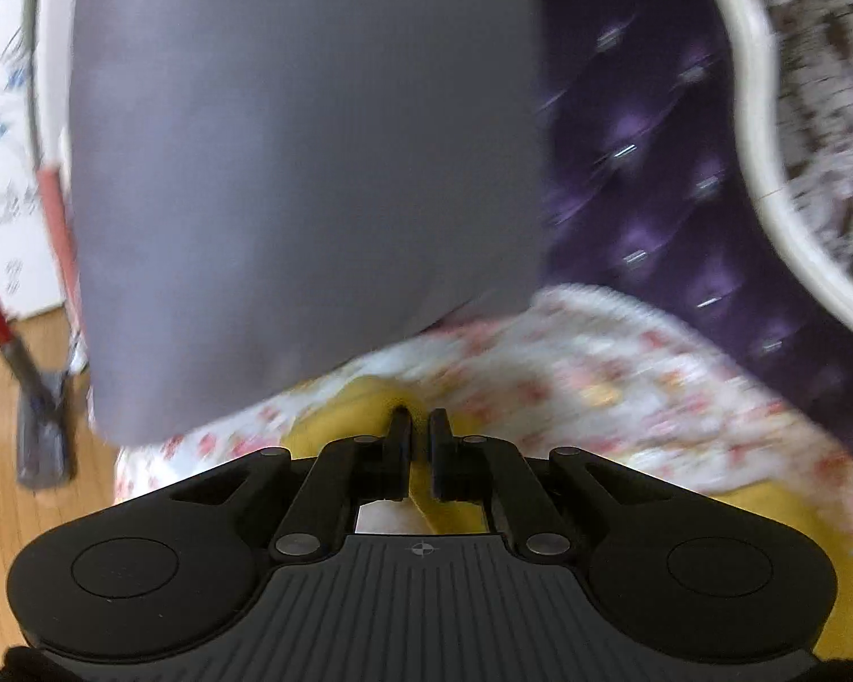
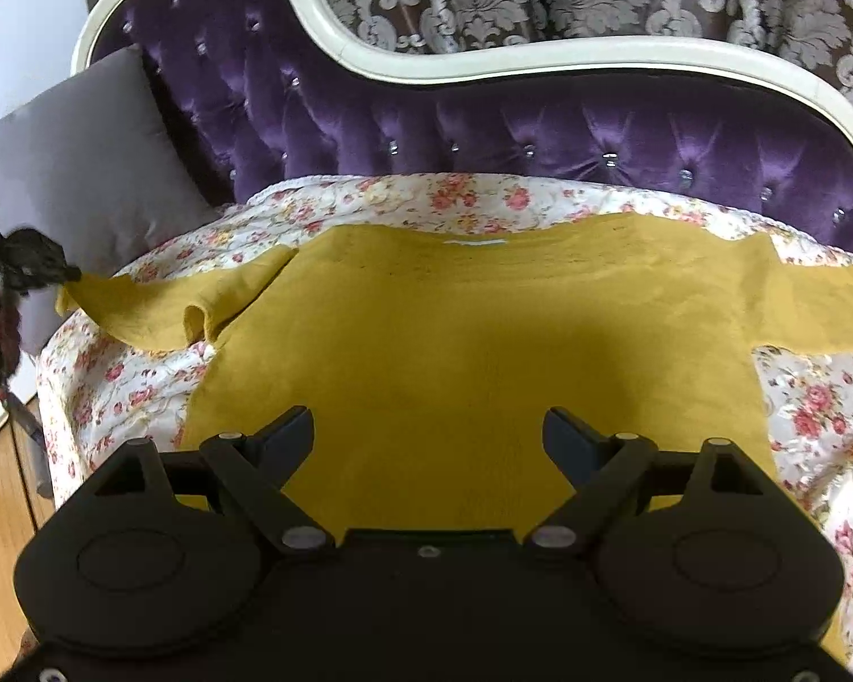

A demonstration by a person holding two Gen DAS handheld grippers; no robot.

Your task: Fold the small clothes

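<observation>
Left tongs point(image 1: 419, 426) pinched on yellow shirt point(image 2: 472, 341) sleeve at sofa's point(image 2: 540, 131) left edge; right tongs point(image 2: 429, 432) wide, empty, above shirt's near hem.

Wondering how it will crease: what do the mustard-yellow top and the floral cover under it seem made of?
Mustard-yellow top: probably a soft matte cotton knit, since its sleeve ripples limply. Floral cover: looks like quilted printed cotton, with a puckered surface and scalloped edge.
</observation>
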